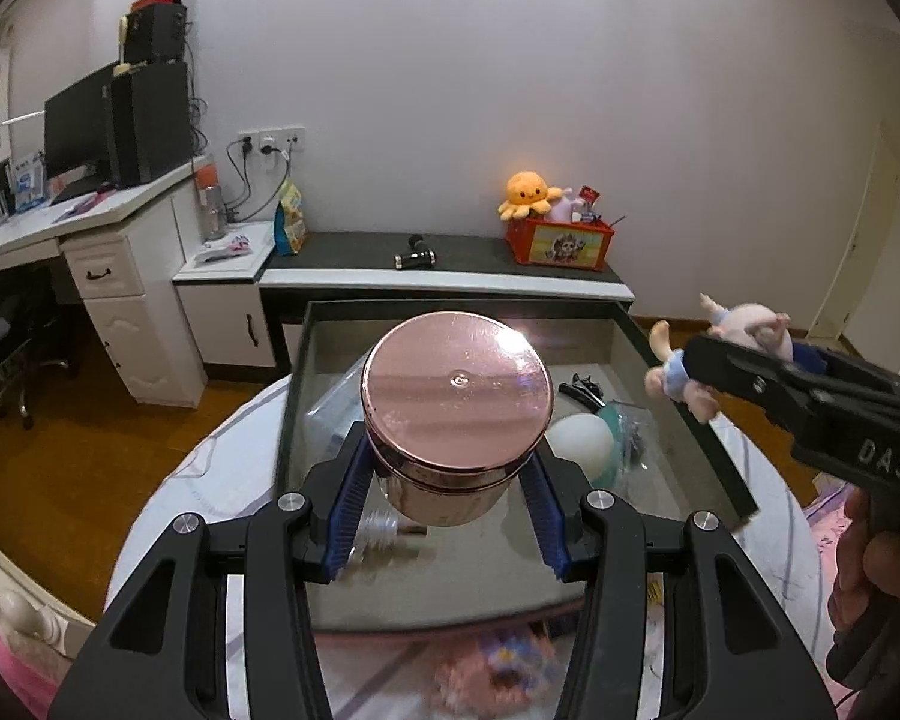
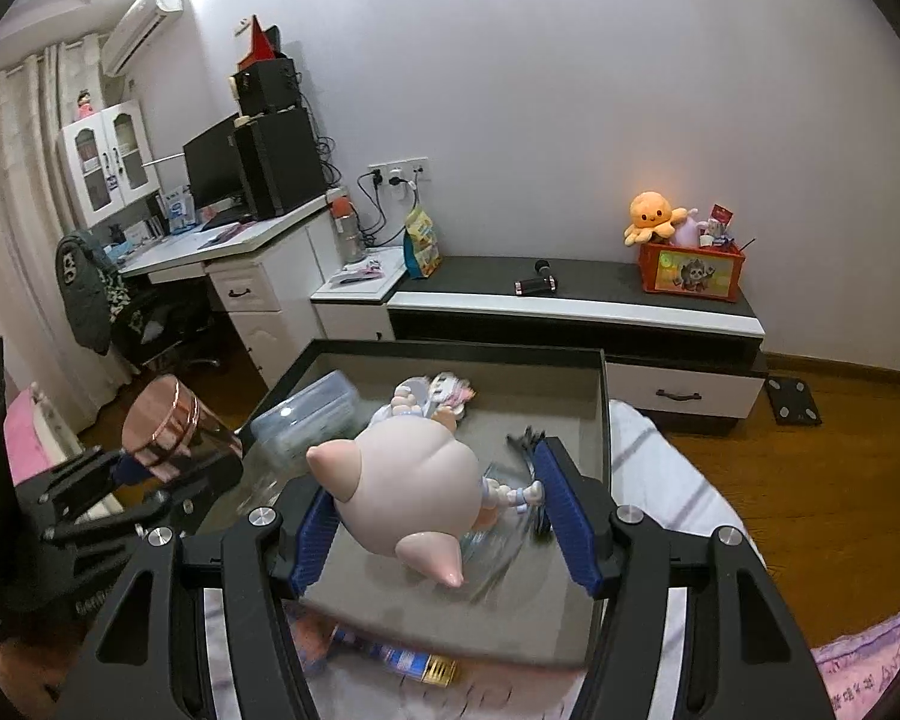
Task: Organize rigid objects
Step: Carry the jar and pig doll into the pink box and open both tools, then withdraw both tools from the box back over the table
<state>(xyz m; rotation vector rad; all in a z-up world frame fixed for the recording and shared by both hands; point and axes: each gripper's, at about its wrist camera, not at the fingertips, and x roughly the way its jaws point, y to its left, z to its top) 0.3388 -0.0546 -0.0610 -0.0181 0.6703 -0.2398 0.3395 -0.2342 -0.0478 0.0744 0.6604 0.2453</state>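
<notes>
Below both grippers sits the dark-rimmed grey tray (image 2: 594,420). Left gripper (image 1: 444,480) clamps the shiny rose-gold round tin (image 1: 456,396), held above that tray; right gripper (image 2: 438,516) grips the pink pig-like figurine (image 2: 402,480) over it.

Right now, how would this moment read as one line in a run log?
left gripper: shut on rose-gold jar | right gripper: shut on pig figurine | both above grey tray
</notes>
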